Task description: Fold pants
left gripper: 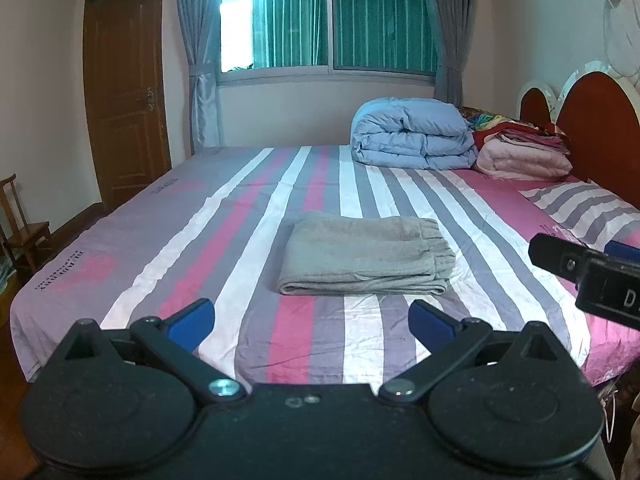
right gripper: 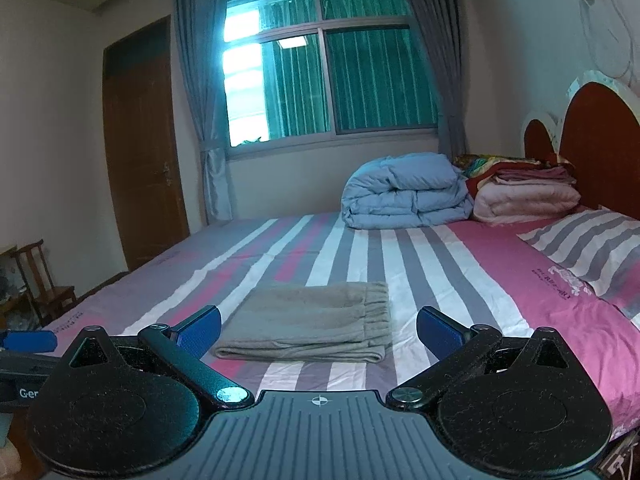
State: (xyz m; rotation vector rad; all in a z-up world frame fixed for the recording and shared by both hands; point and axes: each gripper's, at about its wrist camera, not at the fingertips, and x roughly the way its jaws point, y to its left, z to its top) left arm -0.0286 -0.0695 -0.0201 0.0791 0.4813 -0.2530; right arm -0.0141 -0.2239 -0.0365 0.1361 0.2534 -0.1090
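Grey pants lie folded into a neat rectangle on the striped bed sheet, waistband to the right. They also show in the right wrist view. My left gripper is open and empty, held back from the pants' near edge. My right gripper is open and empty, also just short of the pants. The right gripper shows at the right edge of the left wrist view; the left gripper shows at the left edge of the right wrist view.
A folded blue duvet and stacked pink blankets sit at the far end by the red headboard. A striped pillow lies at right. A wooden chair and door stand at left.
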